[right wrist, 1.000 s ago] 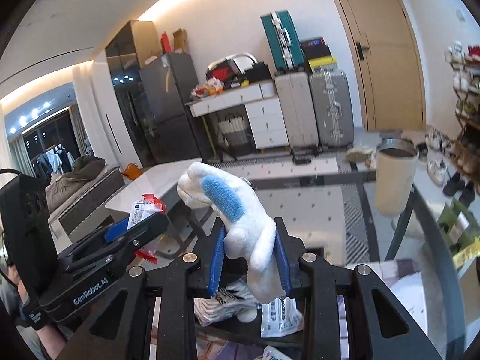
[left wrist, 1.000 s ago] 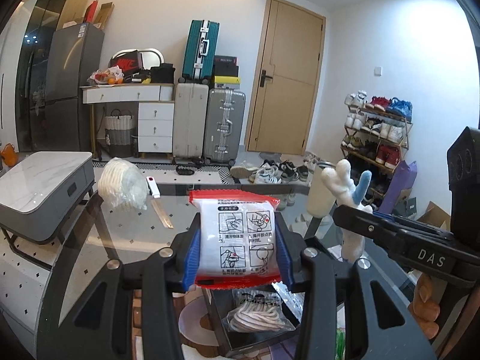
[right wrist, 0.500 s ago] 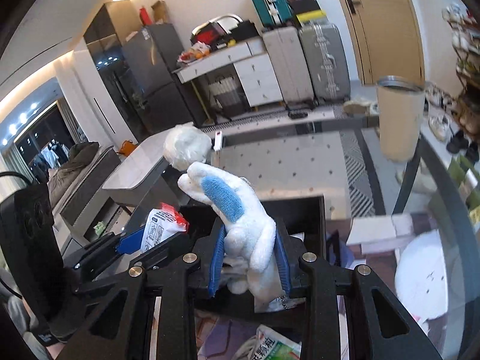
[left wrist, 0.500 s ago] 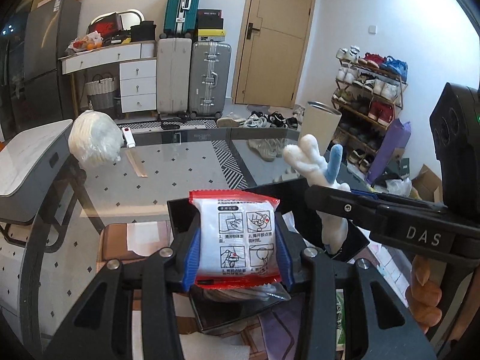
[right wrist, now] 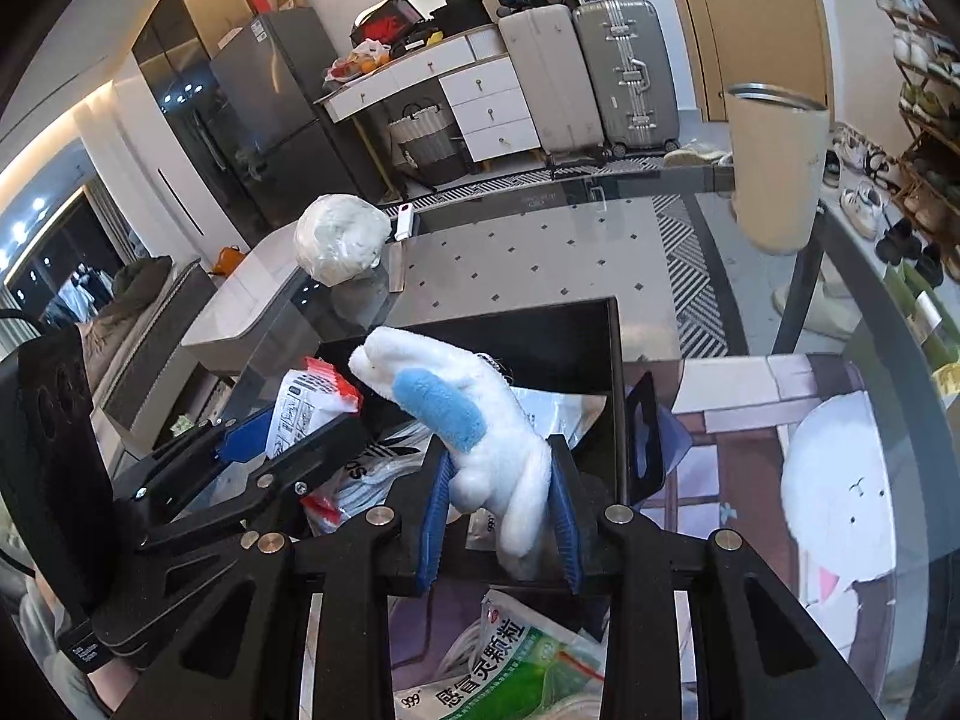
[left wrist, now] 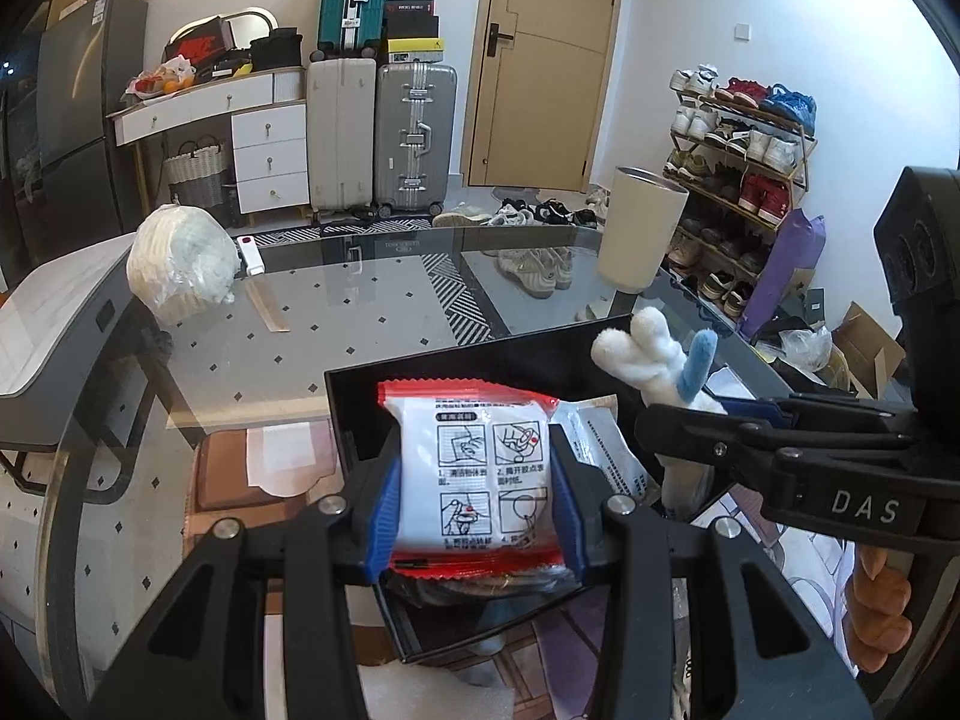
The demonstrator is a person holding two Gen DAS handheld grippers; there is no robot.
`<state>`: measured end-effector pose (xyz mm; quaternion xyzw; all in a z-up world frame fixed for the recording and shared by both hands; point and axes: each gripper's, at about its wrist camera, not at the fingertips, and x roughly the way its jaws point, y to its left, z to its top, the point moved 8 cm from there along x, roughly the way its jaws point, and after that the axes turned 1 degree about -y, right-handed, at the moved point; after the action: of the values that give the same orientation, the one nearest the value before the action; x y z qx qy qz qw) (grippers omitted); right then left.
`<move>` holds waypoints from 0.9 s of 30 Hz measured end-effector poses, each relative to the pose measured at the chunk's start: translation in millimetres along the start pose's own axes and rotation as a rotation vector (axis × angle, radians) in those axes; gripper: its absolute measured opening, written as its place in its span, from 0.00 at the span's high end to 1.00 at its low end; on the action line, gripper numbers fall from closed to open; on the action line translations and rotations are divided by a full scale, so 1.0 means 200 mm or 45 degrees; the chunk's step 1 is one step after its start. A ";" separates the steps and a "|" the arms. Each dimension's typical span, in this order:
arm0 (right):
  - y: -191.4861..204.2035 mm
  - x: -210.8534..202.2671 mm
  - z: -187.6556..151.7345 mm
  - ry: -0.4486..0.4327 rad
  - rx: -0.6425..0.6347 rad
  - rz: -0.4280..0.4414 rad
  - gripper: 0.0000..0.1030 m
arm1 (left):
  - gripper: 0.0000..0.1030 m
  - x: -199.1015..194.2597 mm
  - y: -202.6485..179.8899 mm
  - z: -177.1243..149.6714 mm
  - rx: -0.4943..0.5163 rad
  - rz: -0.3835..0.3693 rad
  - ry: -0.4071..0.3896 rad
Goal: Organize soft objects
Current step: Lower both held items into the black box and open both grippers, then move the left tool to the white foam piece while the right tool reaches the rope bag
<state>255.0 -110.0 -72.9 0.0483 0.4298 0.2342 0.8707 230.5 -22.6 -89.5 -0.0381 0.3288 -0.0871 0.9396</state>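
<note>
Two soft things pinched above the black tray (left wrist: 360, 414): packet (left wrist: 477, 474) in left tongs (left wrist: 474, 516), plush toy (right wrist: 480, 438) in right tongs (right wrist: 498, 525). Not yet dropped; wrapped bundle (left wrist: 180, 264) left on counter (left wrist: 360, 306).

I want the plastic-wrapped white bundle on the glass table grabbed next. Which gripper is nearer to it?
Left. The left gripper sits on the bundle's side; the right gripper is farther over.

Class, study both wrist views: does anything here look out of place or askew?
Mostly tidy. One oddity: the green medicine packet lies under the glass table, outside the black tray where other packets sit.
</note>
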 end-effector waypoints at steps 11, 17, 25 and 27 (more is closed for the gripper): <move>0.01 0.04 -0.01 0.041 -0.095 -0.098 0.71 | 0.59 0.03 0.00 -0.02 0.009 -0.002 0.034; 0.01 0.04 -0.01 0.039 -0.100 -0.103 0.67 | 0.58 0.04 0.00 -0.02 0.007 -0.004 0.046; 0.01 -0.05 0.01 -0.025 -0.071 -0.061 0.50 | 0.44 -0.10 0.02 0.07 -0.032 -0.049 -0.046; 0.01 -0.11 0.01 -0.046 -0.069 -0.048 0.49 | 0.43 -0.17 0.04 0.10 -0.048 -0.073 -0.065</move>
<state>244.7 -117.3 -54.7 0.0206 0.4084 0.2285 0.8835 218.8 -8.7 -54.5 -0.0675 0.3050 -0.1066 0.9439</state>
